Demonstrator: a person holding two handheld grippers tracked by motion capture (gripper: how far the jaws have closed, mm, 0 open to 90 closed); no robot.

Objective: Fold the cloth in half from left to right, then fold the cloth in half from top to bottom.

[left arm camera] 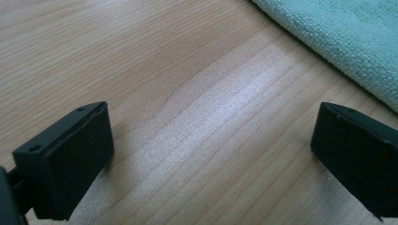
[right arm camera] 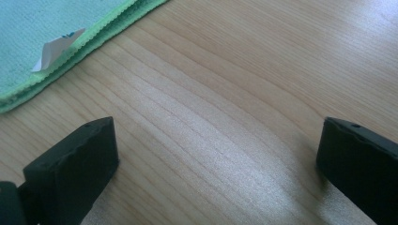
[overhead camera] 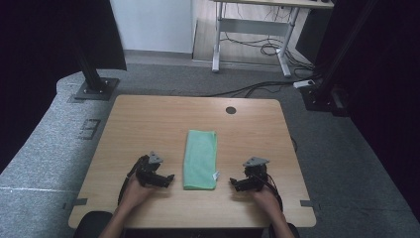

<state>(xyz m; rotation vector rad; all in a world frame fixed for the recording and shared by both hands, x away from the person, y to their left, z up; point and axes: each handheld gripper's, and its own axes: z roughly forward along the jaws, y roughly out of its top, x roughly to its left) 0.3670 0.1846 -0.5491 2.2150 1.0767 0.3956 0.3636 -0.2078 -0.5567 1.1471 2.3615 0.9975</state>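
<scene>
1. The worktop (overhead camera: 148, 119) is a light wooden slab with rounded corners; its near edge runs just behind the person's forearms, and a dark round hole (overhead camera: 231, 110) sits near the far edge.
2. A folded green cloth (overhead camera: 200, 158) lies flat a little near of the worktop's middle, long side running near to far, with a small white tag (overhead camera: 216, 175) at its near right corner.
3. Bare wood lies open on both sides of the cloth and across the whole far half, well clear of every edge.
4. The left gripper (overhead camera: 166, 179) rests on the worktop just left of the cloth's near end, apart from it. In the left gripper view its fingers (left arm camera: 70, 164) stand wide apart with only wood between them; the cloth's edge (left arm camera: 347, 42) lies beyond, untouched.
5. The right gripper (overhead camera: 236, 184) rests just right of the cloth's near end, also apart from it. Its fingers (right arm camera: 75, 168) are spread wide and hold nothing; the layered cloth edge (right arm camera: 70, 51) and tag (right arm camera: 56, 47) lie ahead to the left in that view.
</scene>
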